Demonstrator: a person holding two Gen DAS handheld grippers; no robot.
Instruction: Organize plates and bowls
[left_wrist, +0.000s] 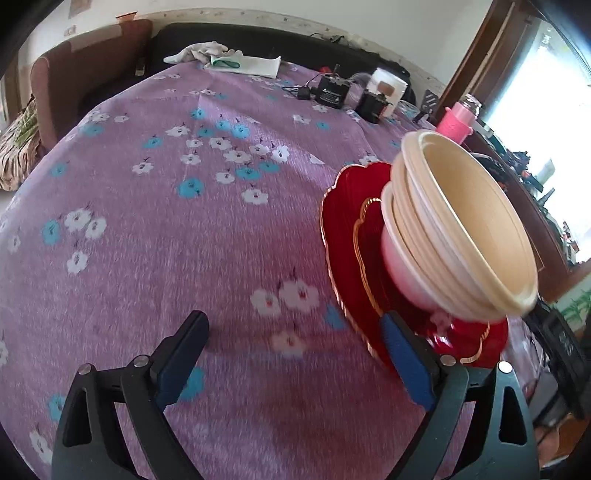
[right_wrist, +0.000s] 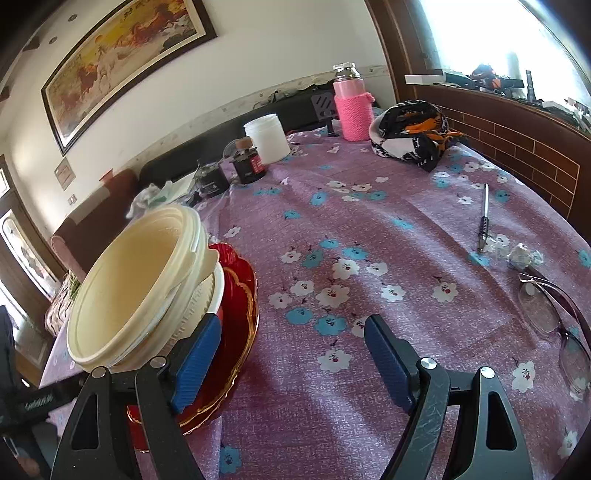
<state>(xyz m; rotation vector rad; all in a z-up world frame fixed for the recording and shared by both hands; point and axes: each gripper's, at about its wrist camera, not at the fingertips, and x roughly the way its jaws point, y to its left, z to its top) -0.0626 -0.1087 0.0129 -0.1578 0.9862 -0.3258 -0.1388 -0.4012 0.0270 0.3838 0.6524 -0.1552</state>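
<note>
Stack of cream bowls (left_wrist: 461, 229), nested, tilted, on red plates (left_wrist: 343, 236) w/ gold rims; plates on bench (left_wrist: 184, 240) w/ purple floral cloth. Left gripper (left_wrist: 295, 354): fingers wide apart, nothing btwn, stack beside its right finger. Right gripper (right_wrist: 291, 354): fingers apart, nothing gripped, stack by its left finger. Pen (right_wrist: 484, 218), glasses (right_wrist: 550, 306) well apart.

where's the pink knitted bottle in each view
Left wrist view: the pink knitted bottle sits upper right, behind the cream bowl stack.
Right wrist view: the bottle stands top centre, at the table's far edge.
Shared landmark: the bowl stack on the red plates.
</note>
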